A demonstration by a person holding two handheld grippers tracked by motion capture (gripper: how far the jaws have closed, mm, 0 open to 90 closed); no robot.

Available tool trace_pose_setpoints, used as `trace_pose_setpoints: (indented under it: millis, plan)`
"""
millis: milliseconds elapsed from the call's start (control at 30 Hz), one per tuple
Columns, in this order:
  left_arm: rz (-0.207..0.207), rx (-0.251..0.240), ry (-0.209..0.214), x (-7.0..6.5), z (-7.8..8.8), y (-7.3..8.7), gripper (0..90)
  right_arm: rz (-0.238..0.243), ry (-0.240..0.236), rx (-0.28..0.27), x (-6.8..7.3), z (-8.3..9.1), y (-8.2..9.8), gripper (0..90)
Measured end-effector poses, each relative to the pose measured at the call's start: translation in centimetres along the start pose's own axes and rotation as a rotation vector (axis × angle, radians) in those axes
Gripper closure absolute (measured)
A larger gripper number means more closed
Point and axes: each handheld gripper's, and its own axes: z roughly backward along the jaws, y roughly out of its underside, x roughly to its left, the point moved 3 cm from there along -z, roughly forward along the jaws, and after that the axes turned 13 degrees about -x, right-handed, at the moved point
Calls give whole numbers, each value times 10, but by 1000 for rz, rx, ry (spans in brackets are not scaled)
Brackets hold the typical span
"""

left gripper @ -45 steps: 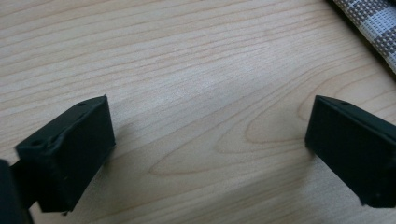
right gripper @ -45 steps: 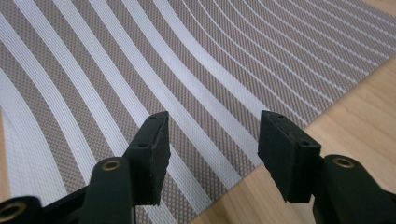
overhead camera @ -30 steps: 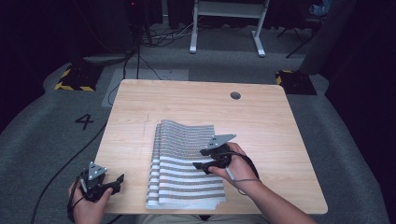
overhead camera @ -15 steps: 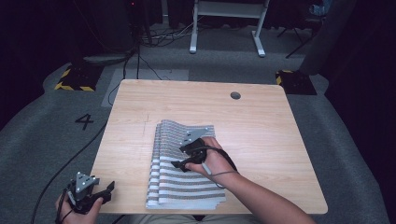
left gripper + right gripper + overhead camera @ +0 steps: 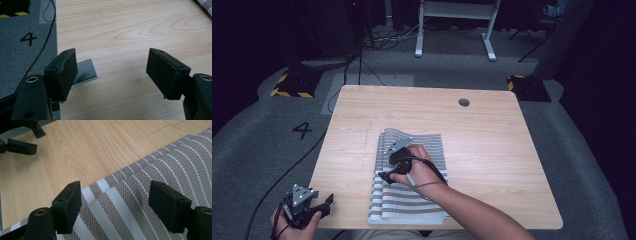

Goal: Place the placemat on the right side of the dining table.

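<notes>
A folded cloth (image 5: 412, 200) with brown and white stripes lies on the wooden table (image 5: 492, 150), near its front edge. My right gripper (image 5: 384, 165) hovers over the cloth's left part, pointing left. Its jaws have just been opening and stand wide apart above the striped cloth (image 5: 155, 170), with nothing pressed between them in the right gripper view (image 5: 115, 192). My left gripper (image 5: 324, 206) is off the table's front left corner. In the left gripper view (image 5: 111, 60) it is open and empty over bare wood (image 5: 125, 30). Its jaws also show far off in the right gripper view (image 5: 22, 146).
A round hole (image 5: 464, 102) sits near the table's far edge. Grey carpet with a number 4 (image 5: 302, 130) and a black cable (image 5: 272, 185) lie to the left. Yellow-black marked blocks (image 5: 292, 82) and a white frame (image 5: 452, 30) stand behind the table.
My right gripper has slid left across the cloth, from its right side to its left part, and its jaws have spread. The left gripper has stayed near the front left corner.
</notes>
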Motion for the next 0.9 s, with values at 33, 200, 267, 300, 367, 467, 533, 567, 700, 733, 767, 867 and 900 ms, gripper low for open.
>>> trace_pose_setpoints:
  millis: [33,200,267,300,367,467,533,567,700,733,767,867,900]
  plan:
    - [-3,3,6,-1,-1,0,252,-1,6,6,1,-2,0,261]
    - [-19,7,7,-3,-5,-2,252,26,91,47,0,-17,1,232]
    - [-19,8,11,-3,-6,-2,252,16,100,68,-1,-22,5,210]
    - [-16,5,10,-3,-6,-3,252,-2,110,73,-1,-25,7,195]
    - [-20,7,11,-3,-7,-3,252,-10,108,81,-2,-27,9,191]
    - [-20,10,14,-3,-9,-3,252,-16,107,90,-2,-31,13,229]
    - [-25,15,16,-4,-9,-2,252,-28,90,125,-2,-32,16,301]
    - [-24,12,16,-4,-9,-2,252,-24,74,123,-3,-33,17,306]
    - [-23,13,18,-4,-8,-2,252,-35,46,135,-4,-37,20,415]
    - [-25,14,18,-4,-8,-2,252,-53,28,130,-4,-37,20,465]
    - [-25,14,17,-4,-8,-2,252,-59,23,132,-3,-37,20,474]
    - [-20,12,16,-4,-8,-1,252,-70,7,152,-3,-37,21,612]
    - [-19,13,17,-4,-8,-1,252,-80,0,140,-3,-38,21,617]
